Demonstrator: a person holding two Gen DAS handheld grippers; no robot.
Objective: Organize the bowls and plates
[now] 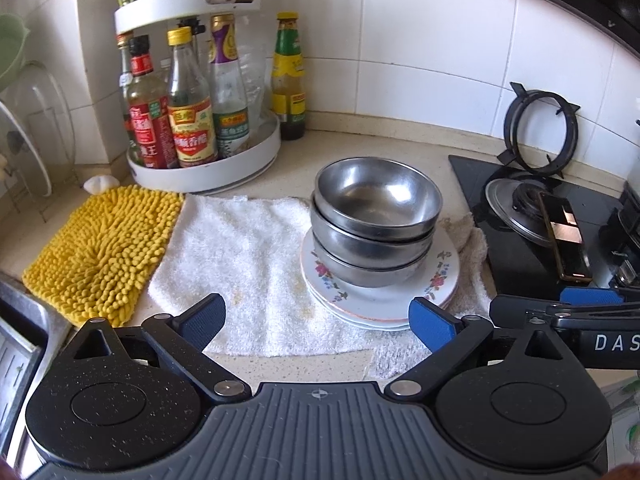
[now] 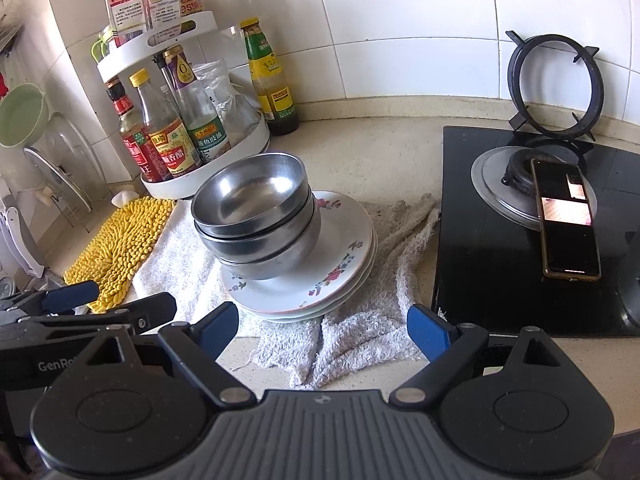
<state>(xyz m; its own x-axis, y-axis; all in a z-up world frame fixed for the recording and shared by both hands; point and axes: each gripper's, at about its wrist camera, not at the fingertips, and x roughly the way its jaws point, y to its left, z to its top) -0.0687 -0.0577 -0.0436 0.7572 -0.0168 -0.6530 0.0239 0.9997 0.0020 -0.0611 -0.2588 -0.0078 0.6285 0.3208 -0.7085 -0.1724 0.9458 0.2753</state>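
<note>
On the tabletop (image 1: 352, 152) I see a white towel (image 1: 248, 264) carrying a stack of floral plates (image 1: 444, 276), with three nested steel bowls (image 1: 376, 196) on top. My left gripper (image 1: 316, 324) and right gripper (image 2: 322, 326) are both spread wide, holding nothing, near the stack.

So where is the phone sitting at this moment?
The phone lies on the black stovetop at the right of both wrist views, its far end propped on the burner's metal ring, right of the plate stack.
</note>
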